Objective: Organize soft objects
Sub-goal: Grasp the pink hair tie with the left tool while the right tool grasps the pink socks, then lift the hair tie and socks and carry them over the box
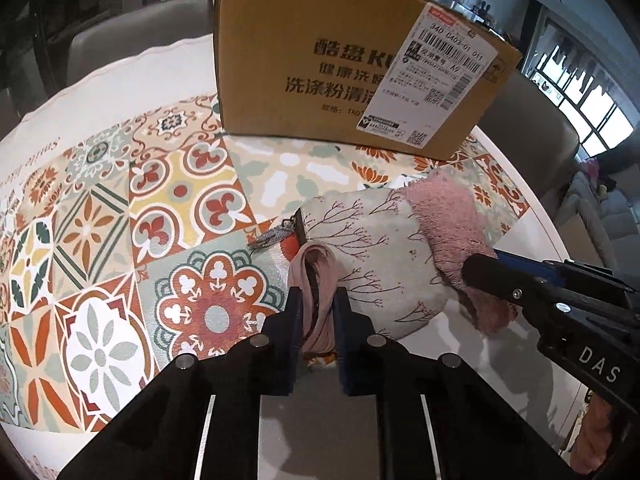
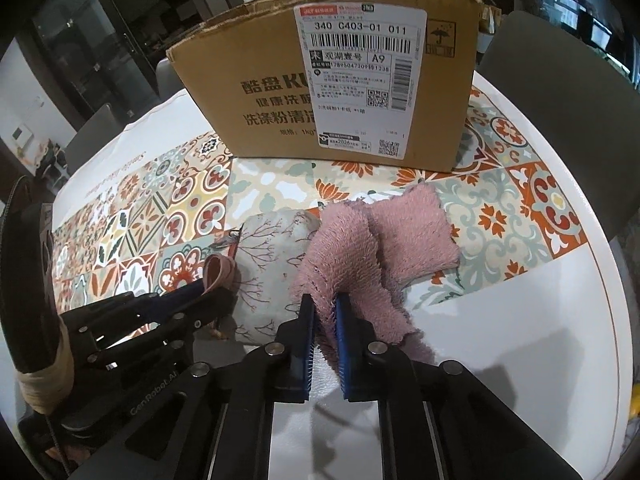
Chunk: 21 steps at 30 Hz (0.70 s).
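Note:
A pale fabric pouch (image 1: 376, 248) printed with branch shapes lies on the patterned tablecloth (image 1: 120, 208); its pink-lined open mouth faces my left gripper. My left gripper (image 1: 316, 300) is shut on the pouch's pink rim (image 1: 316, 280). A fluffy pink towel (image 2: 404, 236) lies draped over the pouch's right side (image 2: 272, 264). My right gripper (image 2: 326, 308) is shut on the near edge of the pink towel; the towel also shows in the left wrist view (image 1: 448, 216). The right gripper shows at the right of the left wrist view (image 1: 480, 272), the left gripper at the left of the right wrist view (image 2: 204, 292).
An open cardboard box (image 2: 340, 80) with a shipping label stands upright just behind the pouch and towel. Grey chairs (image 1: 136, 28) ring the round white table (image 2: 520, 340). The table's bare white rim lies to the right of the towel.

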Each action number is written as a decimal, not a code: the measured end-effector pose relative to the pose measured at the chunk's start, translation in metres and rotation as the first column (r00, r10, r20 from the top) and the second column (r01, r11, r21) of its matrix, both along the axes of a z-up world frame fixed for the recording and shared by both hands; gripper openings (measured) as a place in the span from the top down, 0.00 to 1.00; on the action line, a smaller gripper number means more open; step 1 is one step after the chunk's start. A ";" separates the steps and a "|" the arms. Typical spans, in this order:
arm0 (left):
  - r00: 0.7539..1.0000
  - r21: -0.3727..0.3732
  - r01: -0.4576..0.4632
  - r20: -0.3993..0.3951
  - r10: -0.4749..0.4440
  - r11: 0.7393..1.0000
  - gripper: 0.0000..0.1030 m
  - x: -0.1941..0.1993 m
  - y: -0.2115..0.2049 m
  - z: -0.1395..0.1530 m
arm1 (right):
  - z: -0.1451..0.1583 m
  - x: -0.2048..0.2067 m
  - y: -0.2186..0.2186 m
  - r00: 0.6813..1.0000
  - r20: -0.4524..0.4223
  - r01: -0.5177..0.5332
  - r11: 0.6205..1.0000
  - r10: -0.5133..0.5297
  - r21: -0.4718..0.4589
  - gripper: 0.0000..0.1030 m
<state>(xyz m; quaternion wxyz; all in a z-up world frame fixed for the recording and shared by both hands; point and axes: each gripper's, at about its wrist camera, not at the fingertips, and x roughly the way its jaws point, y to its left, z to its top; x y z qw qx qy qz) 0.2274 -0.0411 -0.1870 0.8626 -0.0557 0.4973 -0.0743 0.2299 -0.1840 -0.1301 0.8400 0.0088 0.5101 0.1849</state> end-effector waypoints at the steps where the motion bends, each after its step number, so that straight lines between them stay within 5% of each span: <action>1: 1.000 0.002 0.000 0.003 0.000 1.000 0.87 -0.001 -0.001 0.002 | 0.001 0.000 -0.001 1.000 0.003 0.000 1.000 0.000 0.002 0.90; 21: 0.985 0.021 0.014 0.172 -0.018 1.000 0.88 -0.021 -0.016 0.069 | 0.047 -0.018 -0.019 0.995 0.090 0.037 0.996 -0.045 0.084 0.91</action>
